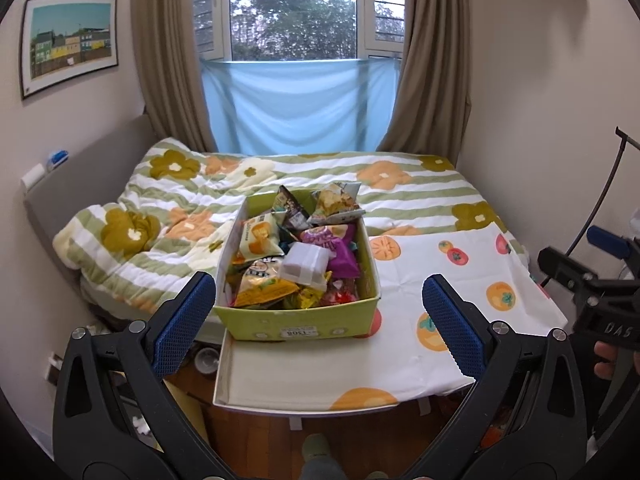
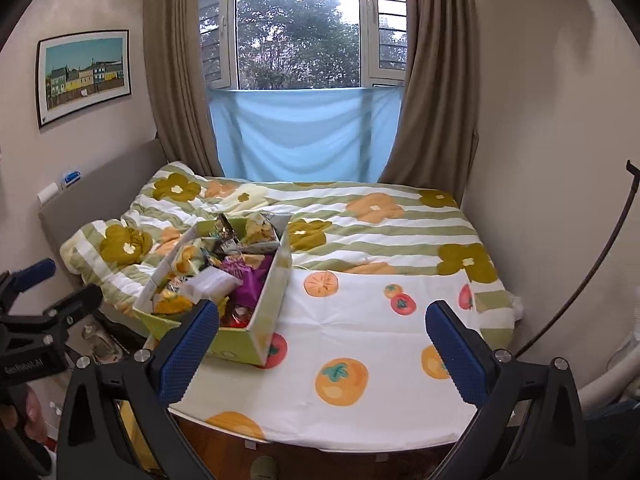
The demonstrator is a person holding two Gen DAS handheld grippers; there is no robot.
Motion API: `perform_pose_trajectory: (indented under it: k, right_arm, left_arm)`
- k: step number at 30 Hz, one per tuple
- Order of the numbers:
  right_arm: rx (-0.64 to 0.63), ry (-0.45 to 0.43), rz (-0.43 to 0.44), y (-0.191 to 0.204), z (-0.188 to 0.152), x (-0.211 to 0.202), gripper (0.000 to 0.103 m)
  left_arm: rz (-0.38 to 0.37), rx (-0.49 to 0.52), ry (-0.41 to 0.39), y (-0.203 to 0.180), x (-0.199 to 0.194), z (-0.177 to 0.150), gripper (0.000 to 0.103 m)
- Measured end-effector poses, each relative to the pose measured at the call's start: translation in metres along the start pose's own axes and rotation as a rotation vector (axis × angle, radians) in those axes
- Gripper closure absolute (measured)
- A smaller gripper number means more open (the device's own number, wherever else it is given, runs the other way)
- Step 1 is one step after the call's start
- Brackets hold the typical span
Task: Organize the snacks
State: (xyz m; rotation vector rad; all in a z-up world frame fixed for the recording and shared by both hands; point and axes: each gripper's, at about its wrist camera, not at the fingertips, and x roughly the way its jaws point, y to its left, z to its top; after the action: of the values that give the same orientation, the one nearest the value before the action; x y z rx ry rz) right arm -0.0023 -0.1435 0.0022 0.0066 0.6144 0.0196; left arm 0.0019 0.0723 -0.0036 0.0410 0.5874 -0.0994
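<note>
A green cardboard box (image 1: 296,322) stands on the bed, heaped with several snack packets: a purple bag (image 1: 338,246), a white translucent pack (image 1: 306,262), yellow bags (image 1: 262,286). It also shows in the right wrist view (image 2: 240,346), left of centre. An open white lid (image 1: 256,384) lies in front of the box at the bed's edge. My left gripper (image 1: 318,324) is open and empty, fingers apart just before the box. My right gripper (image 2: 322,346) is open and empty, above the white cloth, right of the box.
A white cloth with orange fruit prints (image 2: 360,344) covers the bed's near end. A green striped floral quilt (image 1: 160,224) lies behind and left. Walls close in on both sides; a grey headboard (image 1: 80,184) is at left. Wood floor (image 1: 256,436) lies below.
</note>
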Motion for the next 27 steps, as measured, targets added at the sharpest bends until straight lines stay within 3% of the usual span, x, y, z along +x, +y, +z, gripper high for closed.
perform_pose_trajectory:
  k: [27]
  right_arm:
    - [0.033,-0.024,-0.031,-0.018,-0.014,-0.019,0.000]
  left_arm:
    - [-0.005,0.015,-0.051,-0.022,-0.014,0.000,0.000]
